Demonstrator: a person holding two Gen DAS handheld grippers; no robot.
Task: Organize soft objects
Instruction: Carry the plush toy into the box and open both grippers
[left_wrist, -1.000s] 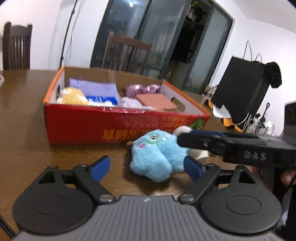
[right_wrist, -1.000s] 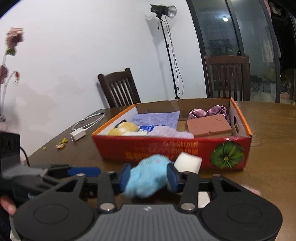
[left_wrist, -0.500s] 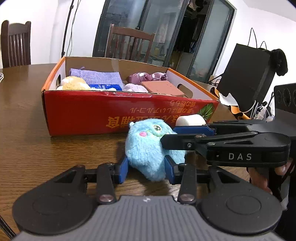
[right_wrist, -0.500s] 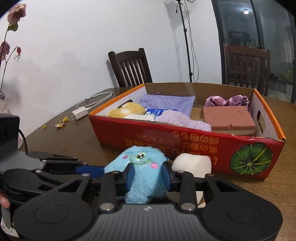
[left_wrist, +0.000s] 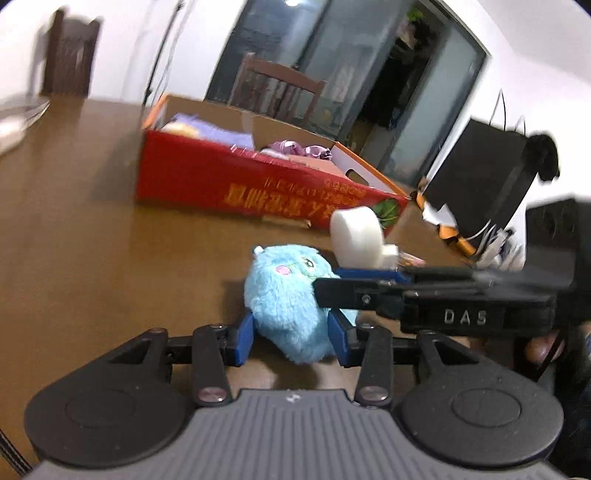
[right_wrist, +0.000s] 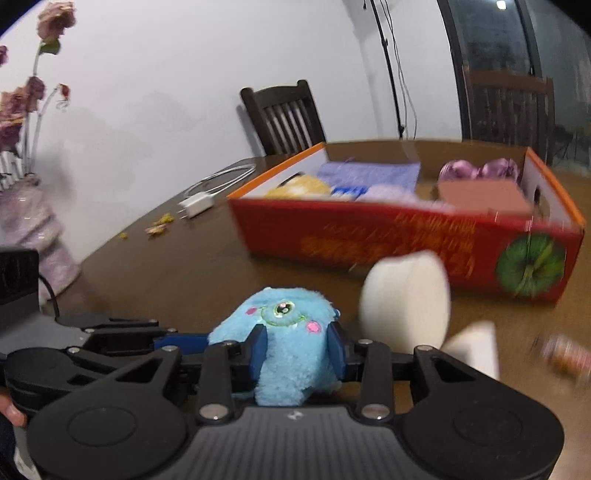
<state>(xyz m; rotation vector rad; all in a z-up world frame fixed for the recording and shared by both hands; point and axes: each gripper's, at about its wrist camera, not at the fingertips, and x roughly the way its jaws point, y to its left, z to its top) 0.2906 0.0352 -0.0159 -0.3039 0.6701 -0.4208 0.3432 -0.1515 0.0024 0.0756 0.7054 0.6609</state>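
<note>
Several soft items were already stowed in the red box (right_wrist: 369, 240), while in front of it the blue plush (left_wrist: 291, 302), gripped by both the left tool (left_wrist: 291, 336) and the right tool (right_wrist: 297, 350), and a white foam piece (right_wrist: 404, 302) were still left on the tabletop (left_wrist: 92, 240).

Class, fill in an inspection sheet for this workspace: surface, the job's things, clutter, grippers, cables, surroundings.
Surface: brown wooden table.
Job's things: blue plush toy on the table; red cardboard box behind it holding soft items; white foam roll beside the toy.
Clutter: crumbs near the charger.
Grippers: left hand-held gripper and right hand-held gripper both clamp the toy.
Cables: white charger and cable.
Surroundings: dark wooden chair, light stand, dried flowers.
</note>
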